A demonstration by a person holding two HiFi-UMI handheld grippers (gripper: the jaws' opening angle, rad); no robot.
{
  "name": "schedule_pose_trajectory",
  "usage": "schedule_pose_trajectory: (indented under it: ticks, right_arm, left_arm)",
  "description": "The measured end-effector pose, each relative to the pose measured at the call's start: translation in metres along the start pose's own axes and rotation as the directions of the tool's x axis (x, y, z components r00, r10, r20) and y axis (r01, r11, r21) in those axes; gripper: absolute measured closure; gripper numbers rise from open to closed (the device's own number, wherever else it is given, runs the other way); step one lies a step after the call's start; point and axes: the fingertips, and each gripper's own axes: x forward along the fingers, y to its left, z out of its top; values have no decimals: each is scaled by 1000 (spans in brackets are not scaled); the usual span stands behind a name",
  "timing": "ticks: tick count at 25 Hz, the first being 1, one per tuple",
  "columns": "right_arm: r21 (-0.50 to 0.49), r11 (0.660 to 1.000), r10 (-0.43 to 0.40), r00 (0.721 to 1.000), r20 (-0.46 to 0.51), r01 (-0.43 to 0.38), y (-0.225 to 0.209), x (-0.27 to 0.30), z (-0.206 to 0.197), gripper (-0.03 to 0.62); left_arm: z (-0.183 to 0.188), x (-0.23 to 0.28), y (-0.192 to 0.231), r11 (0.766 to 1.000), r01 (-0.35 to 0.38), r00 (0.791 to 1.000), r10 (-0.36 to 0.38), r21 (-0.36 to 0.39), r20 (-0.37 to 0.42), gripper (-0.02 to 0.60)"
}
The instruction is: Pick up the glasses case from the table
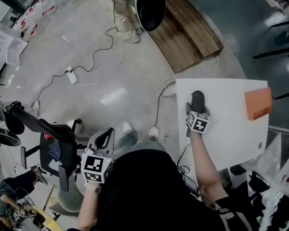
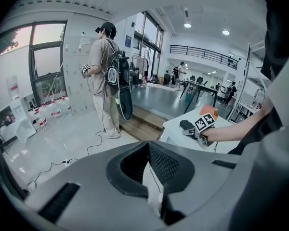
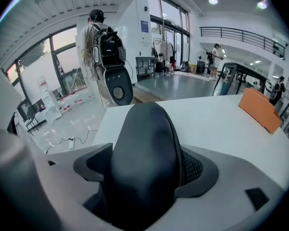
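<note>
The black glasses case [image 1: 198,99] lies on the white table [image 1: 226,129] near its left edge. My right gripper [image 1: 197,108] is over it, jaws open wide with the case [image 3: 144,158] between the pads, filling the gap; no squeeze shows, and the case rests on the table. My left gripper [image 1: 105,137] hangs off the table to the left, above the floor, its tips together and nothing in them. From the left gripper view [image 2: 147,150] the case [image 2: 185,124] and the right gripper's marker cube [image 2: 205,122] show far off on the table.
An orange box [image 1: 257,103] sits at the table's far right edge. A black office chair [image 1: 53,143] stands left of me. Cables [image 1: 101,52] trail over the floor, a wooden platform [image 1: 185,32] lies beyond the table, and a person [image 2: 106,81] stands near it.
</note>
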Motion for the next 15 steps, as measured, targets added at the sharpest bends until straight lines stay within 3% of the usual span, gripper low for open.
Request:
schedule_pose_trajectory:
  ticks: [15]
  right_arm:
    - [-29,1000,-11,999,36,12,12,-17,18,217]
  left_arm:
    - [-7,-4,-6,998,55,998,-55,8,11,563]
